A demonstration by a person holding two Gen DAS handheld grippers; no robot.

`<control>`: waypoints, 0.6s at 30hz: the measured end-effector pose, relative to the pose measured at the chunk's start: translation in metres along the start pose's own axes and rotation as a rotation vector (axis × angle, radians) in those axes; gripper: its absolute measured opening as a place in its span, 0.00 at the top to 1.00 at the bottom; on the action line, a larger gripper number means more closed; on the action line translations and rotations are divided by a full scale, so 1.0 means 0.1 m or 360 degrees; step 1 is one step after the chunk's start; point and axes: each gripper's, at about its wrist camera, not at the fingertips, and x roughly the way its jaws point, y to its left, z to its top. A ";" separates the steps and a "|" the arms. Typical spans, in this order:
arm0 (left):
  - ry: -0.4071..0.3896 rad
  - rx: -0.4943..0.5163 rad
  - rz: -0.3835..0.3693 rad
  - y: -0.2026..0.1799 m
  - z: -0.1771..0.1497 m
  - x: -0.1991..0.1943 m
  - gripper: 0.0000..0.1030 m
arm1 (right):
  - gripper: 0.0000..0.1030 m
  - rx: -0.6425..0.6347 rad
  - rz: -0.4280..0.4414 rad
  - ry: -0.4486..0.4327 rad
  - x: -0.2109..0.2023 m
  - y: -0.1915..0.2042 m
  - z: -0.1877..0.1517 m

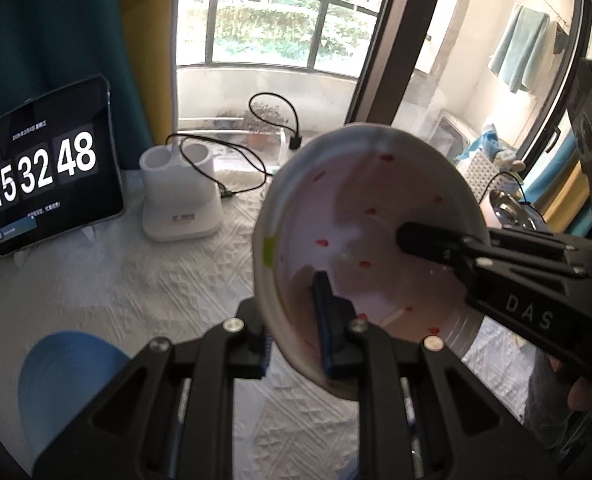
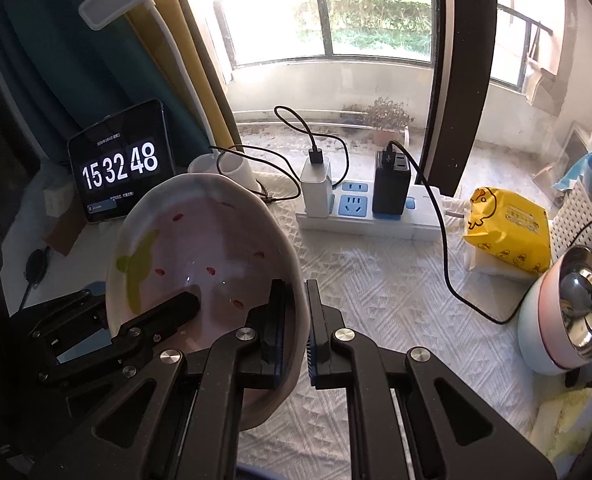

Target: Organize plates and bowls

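While both grippers are clamped on opposite rims of the pink strawberry bowl (image 2: 204,276), left gripper (image 1: 296,320) and right gripper (image 2: 296,320) carry it tilted above the tabletop (image 2: 375,300). Next move probably needs a level set-down, maybe near the blue plate (image 1: 68,384).

Clock tablet (image 2: 122,168) left of power strip (image 2: 379,216), on table (image 2: 375,292).
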 end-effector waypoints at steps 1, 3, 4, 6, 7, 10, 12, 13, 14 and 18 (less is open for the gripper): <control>0.0002 0.0001 -0.0003 -0.01 -0.02 -0.01 0.82 | 0.90 0.0000 -0.0002 -0.0002 -0.02 0.01 -0.01; 0.0005 0.0006 -0.0008 -0.02 -0.06 -0.04 0.82 | 0.90 0.0002 -0.0009 -0.0004 -0.05 0.02 -0.05; 0.0005 0.0008 -0.0011 -0.03 -0.08 -0.05 0.82 | 0.90 0.0006 -0.0012 -0.0004 -0.06 0.02 -0.08; 0.0007 0.0009 -0.0018 -0.04 -0.12 -0.08 0.82 | 0.90 0.0011 -0.0014 -0.0005 -0.10 0.03 -0.13; 0.0008 0.0010 -0.0021 -0.04 -0.14 -0.09 0.82 | 0.90 0.0012 -0.0016 -0.0005 -0.11 0.04 -0.15; 0.0015 0.0008 -0.0033 -0.05 -0.21 -0.13 0.82 | 0.90 0.0020 -0.0021 -0.0005 -0.15 0.06 -0.22; 0.0014 0.0016 -0.0031 -0.07 -0.26 -0.16 0.82 | 0.90 0.0027 -0.0023 -0.0006 -0.18 0.07 -0.27; 0.0015 0.0016 -0.0033 -0.08 -0.28 -0.17 0.82 | 0.90 0.0030 -0.0025 -0.0007 -0.19 0.08 -0.29; 0.0016 0.0018 -0.0037 -0.09 -0.30 -0.18 0.82 | 0.90 0.0032 -0.0027 -0.0007 -0.20 0.09 -0.32; 0.0021 0.0026 -0.0046 -0.12 -0.38 -0.22 0.82 | 0.90 0.0041 -0.0032 -0.0005 -0.24 0.10 -0.41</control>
